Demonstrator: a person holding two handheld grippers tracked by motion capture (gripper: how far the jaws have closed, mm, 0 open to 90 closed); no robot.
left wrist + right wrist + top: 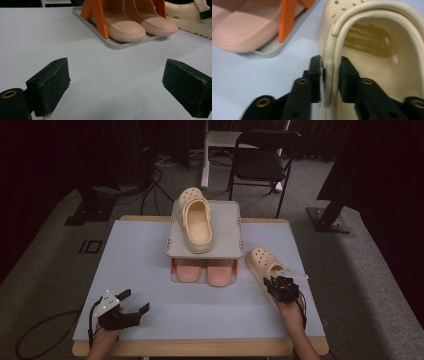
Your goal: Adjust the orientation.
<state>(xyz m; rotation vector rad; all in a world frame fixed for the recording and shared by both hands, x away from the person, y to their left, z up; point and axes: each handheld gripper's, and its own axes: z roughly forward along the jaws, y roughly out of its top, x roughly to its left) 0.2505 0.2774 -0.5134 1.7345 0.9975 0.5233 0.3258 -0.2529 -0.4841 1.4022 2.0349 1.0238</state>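
A cream clog point(261, 259) lies on the table right of the shoe rack, toe away from me. My right gripper point(274, 281) point(330, 75) is at its heel end, and its two black jaws pinch the clog's point(372, 65) side wall between the pads. My left gripper point(135, 301) point(115, 85) rests open near the front left of the table, jaws wide apart with bare table between them. A second cream clog point(195, 222) sits on the rack's grey top shelf point(227, 227).
Under the shelf, two pink slippers point(205, 271) point(132, 27) lie on the rack's lower tray point(117, 46) between orange posts point(98, 17). The pale blue table top point(135, 255) spreads on both sides. A black chair point(260, 162) and stands are on the floor beyond.
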